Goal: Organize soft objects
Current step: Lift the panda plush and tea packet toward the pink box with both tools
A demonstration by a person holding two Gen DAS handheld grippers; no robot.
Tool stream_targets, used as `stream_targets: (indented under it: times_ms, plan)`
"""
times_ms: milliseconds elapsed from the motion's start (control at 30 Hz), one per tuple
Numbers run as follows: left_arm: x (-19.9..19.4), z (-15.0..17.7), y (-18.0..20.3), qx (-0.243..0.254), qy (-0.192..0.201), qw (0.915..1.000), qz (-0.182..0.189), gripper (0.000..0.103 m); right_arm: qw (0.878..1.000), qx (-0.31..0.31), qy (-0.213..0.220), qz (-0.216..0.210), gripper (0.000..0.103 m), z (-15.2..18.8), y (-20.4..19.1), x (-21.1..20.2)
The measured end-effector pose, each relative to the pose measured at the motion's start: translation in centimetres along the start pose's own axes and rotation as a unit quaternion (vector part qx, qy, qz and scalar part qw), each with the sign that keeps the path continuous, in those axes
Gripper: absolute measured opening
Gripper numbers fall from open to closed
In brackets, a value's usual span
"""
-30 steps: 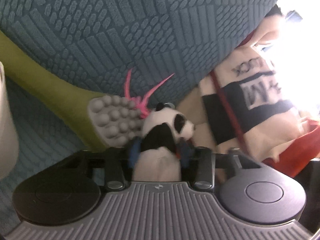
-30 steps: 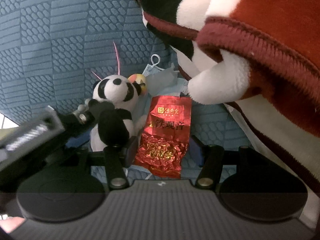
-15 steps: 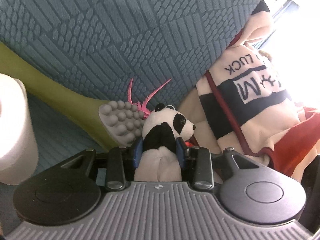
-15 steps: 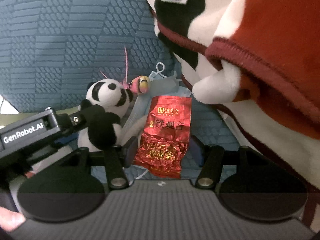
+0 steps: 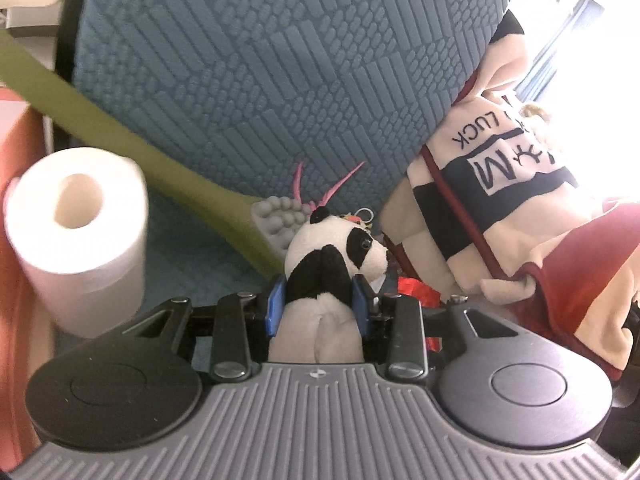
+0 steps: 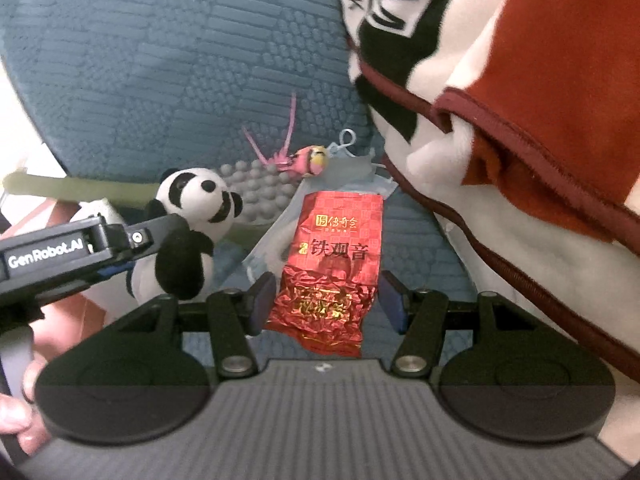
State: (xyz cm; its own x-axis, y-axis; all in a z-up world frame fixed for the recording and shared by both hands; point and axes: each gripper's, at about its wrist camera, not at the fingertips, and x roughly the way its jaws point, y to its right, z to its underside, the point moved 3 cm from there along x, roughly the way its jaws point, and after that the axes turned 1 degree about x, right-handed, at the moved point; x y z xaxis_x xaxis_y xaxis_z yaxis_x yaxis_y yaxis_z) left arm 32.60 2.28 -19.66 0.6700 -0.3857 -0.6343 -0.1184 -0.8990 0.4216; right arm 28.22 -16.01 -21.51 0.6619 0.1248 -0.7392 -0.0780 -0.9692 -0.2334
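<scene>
Panda toy [image 5: 328,276] sits pinched at the body between blue pads of left gripper [image 5: 318,304], head up, above the blue cushion [image 5: 280,60]. Right gripper [image 6: 326,300] is partly open around a red foil packet [image 6: 328,264] (pads apart from its edges, no grip seen). Blanket [image 6: 520,100] lies right; paper roll [image 5: 80,228] left.

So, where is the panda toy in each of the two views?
Left wrist view: the panda toy is at lower centre, between the left gripper pads.
Right wrist view: the panda toy is at middle left, held by the left gripper.
Shared landmark: the pink bird toy behind it.
</scene>
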Motion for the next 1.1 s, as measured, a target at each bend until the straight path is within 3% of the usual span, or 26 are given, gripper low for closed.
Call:
stream_targets:
  times_ms: [433,800,1100]
  plan:
    - [-7.4,2.1,-0.4,0.017,0.037,0.9988,-0.025,0.041,0.997,-0.07,0.025,-0.025,0.06,2.2,-2.7,-4.2]
    - [-12.7,5.2,0.3,0.022,0.043,0.9986,-0.023,0.041,0.995,-0.081,0.033,-0.041,0.06,5.1,-3.5,-9.3]
    - [-18.4,6.6,0.1,-0.019,0.06,0.9974,-0.035,0.041,0.993,-0.097,0.031,-0.068,0.06,5.9,-5.5,-14.2]
